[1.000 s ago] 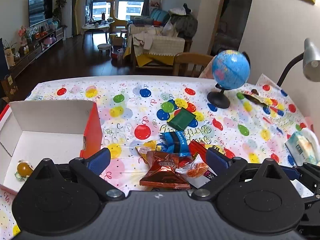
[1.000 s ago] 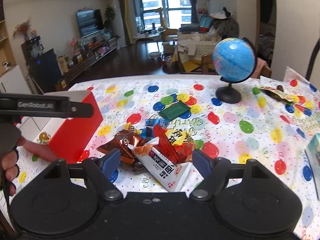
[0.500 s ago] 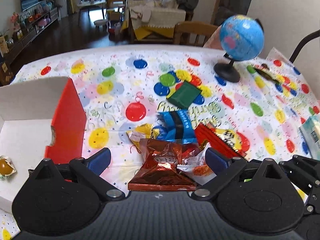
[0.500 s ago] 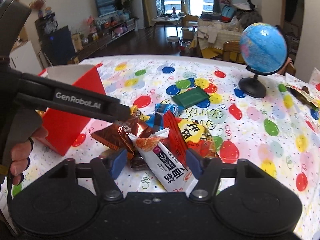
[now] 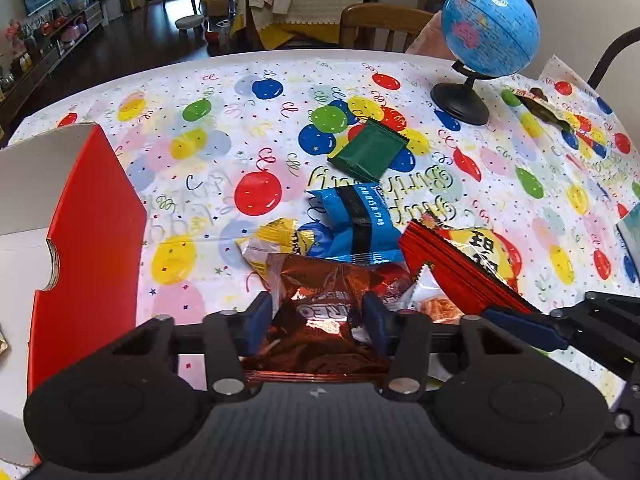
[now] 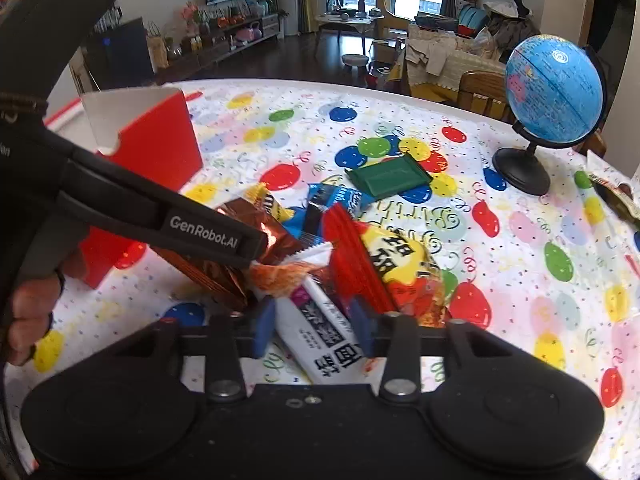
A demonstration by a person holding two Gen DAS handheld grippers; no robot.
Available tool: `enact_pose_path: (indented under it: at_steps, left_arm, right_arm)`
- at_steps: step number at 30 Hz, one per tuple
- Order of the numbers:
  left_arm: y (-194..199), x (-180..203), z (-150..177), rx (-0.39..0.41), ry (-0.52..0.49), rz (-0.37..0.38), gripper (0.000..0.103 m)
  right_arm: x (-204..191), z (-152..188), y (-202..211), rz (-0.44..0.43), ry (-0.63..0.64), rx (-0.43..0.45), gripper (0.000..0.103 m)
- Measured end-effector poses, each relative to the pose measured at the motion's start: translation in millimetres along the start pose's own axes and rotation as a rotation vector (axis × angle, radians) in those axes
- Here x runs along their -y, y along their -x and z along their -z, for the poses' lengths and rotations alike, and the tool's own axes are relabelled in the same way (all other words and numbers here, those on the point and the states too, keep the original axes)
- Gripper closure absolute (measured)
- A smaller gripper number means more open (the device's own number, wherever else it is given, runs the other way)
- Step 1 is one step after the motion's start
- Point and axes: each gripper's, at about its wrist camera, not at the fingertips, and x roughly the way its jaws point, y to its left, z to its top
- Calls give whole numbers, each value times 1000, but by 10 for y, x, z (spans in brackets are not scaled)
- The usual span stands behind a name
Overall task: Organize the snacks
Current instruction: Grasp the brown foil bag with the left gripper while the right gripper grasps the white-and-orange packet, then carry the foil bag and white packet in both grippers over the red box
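While left gripper (image 5: 318, 316) pinches copper packet (image 5: 320, 280), right gripper (image 6: 314, 322) clamps white packet (image 6: 320, 340).

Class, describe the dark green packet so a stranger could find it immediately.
Start at the blue globe on the balloon tablecloth. Left of its black stand, beyond the snack pile, lies the dark green packet, flat and alone. It is the only plain one, without lettering.

Balloon-print table (image 5: 500, 184): snack packets (image 5: 356, 224), red box (image 5: 92, 240), globe (image 5: 490, 28)
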Motion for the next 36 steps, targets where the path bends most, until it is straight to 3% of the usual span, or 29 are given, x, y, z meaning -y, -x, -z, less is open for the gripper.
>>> enact_pose_path:
  at_steps: [5,14,25,36]
  left_arm:
    - [6,-43,8,10,9,7,63]
    - [80,-111,50,13,16,19,69]
    - [341,-187,126,43,28,47,70]
    - [793,-305,119,99,59,59,70]
  right_arm:
    - [-36,26,18,18,35,8,86]
    - [-92,86,134,26,42,15,100]
    - [-56,133,359,25,-82,28,102]
    - [-212,-26,729,25,-90,86,102]
